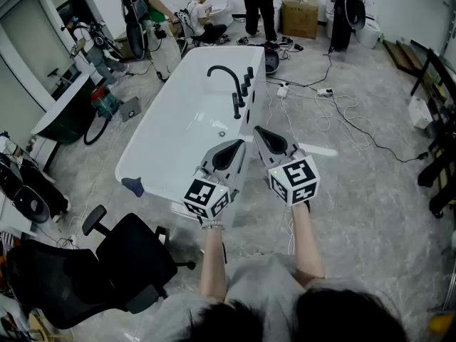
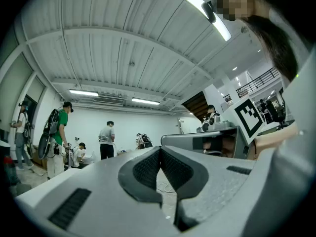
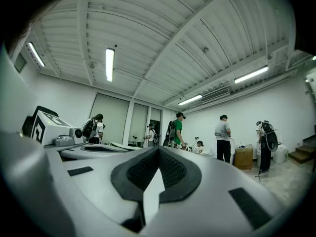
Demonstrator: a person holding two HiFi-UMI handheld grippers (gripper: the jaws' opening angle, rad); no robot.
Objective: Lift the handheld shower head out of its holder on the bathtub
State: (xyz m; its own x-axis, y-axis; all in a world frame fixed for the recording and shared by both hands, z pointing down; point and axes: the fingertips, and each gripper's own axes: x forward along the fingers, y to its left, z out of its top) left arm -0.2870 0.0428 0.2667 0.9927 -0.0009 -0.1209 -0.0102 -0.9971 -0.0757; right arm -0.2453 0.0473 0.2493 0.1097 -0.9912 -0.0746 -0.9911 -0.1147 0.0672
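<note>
The white bathtub (image 1: 178, 120) is not yet reached, so the task is judged barely started. The left claw (image 1: 239, 145) and right claw (image 1: 260, 131) are held shut and empty before it. The black shower head (image 1: 246, 83) is seen on the tub's right rim; a claw must be brought there and opened.

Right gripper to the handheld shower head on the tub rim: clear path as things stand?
Probably yes. The right gripper hangs by the bathtub's right rim, and only bare rim seems to lie between it and the handheld shower head in its holder. Its fingers are shut, so they'd need opening first.
</note>
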